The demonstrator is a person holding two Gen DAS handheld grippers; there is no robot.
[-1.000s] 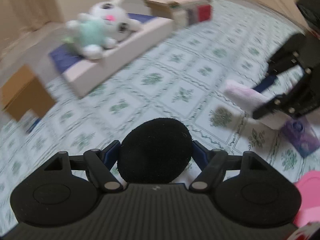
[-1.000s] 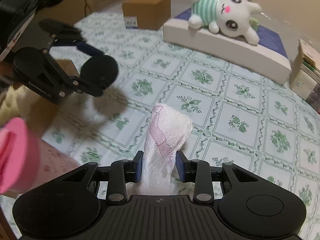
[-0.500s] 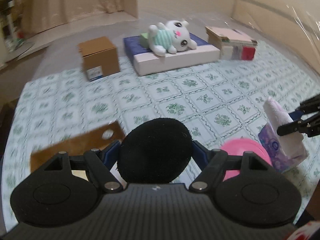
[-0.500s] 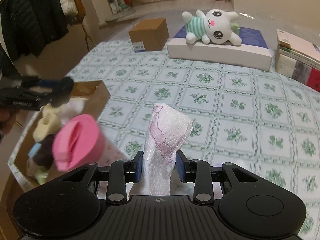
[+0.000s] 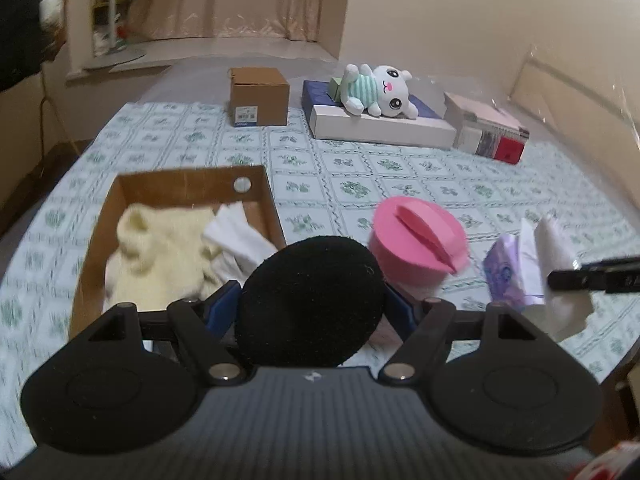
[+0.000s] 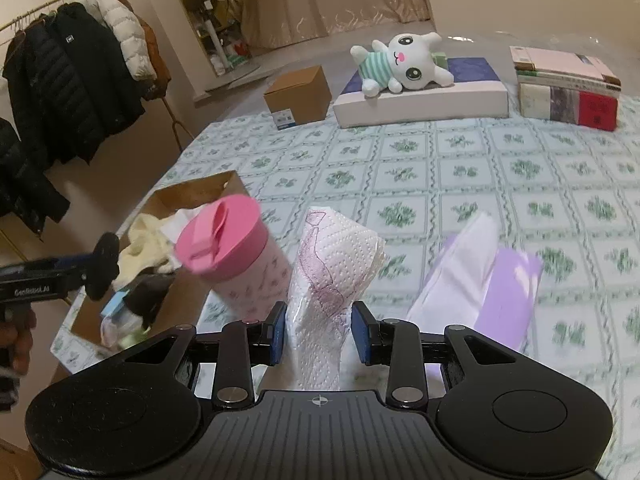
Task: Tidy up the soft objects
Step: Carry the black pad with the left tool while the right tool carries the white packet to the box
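Cardboard tray (image 5: 256,204) on the left holds cream cloth (image 5: 160,248); left gripper (image 5: 310,300) pinches a black round pad (image 5: 310,296) beside it. Pink-lidded cup (image 6: 236,256) stands mid-table, then right gripper (image 6: 320,332) squeezes a white tissue wad (image 6: 336,260).

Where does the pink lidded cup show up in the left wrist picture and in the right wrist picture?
Left wrist view: the pink lidded cup is right of centre, just right of the open brown cardboard box.
Right wrist view: the cup is left of centre, tilted, between that box and the white paper tissue pack in the right gripper.
Shared landmark: the white plush bunny at the far edge.
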